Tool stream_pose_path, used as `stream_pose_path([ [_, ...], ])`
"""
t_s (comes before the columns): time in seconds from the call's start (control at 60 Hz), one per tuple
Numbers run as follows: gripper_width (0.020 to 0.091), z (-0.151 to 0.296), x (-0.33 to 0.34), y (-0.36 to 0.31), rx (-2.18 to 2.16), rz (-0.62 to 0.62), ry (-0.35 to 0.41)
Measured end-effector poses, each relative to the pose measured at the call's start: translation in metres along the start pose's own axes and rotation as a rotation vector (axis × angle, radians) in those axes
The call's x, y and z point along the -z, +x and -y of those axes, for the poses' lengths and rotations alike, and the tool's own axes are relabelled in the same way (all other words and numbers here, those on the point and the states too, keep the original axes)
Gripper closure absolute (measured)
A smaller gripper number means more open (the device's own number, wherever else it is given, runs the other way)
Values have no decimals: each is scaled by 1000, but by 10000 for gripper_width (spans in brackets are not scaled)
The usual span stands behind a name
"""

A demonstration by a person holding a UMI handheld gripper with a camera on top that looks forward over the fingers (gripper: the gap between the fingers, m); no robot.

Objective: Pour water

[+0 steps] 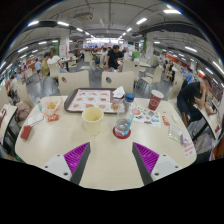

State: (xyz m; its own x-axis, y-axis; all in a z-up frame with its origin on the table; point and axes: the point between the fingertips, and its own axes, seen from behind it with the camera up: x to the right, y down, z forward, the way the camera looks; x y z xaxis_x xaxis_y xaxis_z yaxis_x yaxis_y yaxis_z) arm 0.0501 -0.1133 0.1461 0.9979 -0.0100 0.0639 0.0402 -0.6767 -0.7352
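1. At the bottom of the frame the gripper (pixel 110 158) rides above the near edge of the pale cream round tabletop (pixel 100 160). Its two fingers, each with a magenta pad (pixel 75 157), are spread wide and hold nothing. That stance suits an approach, not a carry.
2. Just beyond the fingers, near the centre of the frame, stand the likely task things: a pale yellow plastic cup (pixel 92 120), upright with its mouth open, and to its right a clear glass jar-like vessel on a red base (pixel 123 127). They sit close but apart, probably so one can be tipped into the other. Which one holds water I cannot tell.
3. Right of these, a red cup with a white band (pixel 155 99) stands by some flat papers (pixel 150 117).
4. At the left of the frame, small food items and a red packet (pixel 27 131) lie near the rim, out of the pouring path.
5. Behind the cups, a flat dark-rimmed tray with a pink patterned sheet (pixel 90 100) lies towards the tabletop's far side.
6. Farthest off, in the upper frame, seated people (pixel 112 56) occupy other tables under ceiling strip lights.
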Motion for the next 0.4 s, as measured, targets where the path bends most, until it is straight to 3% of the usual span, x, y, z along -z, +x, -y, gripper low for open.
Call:
stream_pose_path([
  [0.4,255,3,10,-2,53,4,21],
])
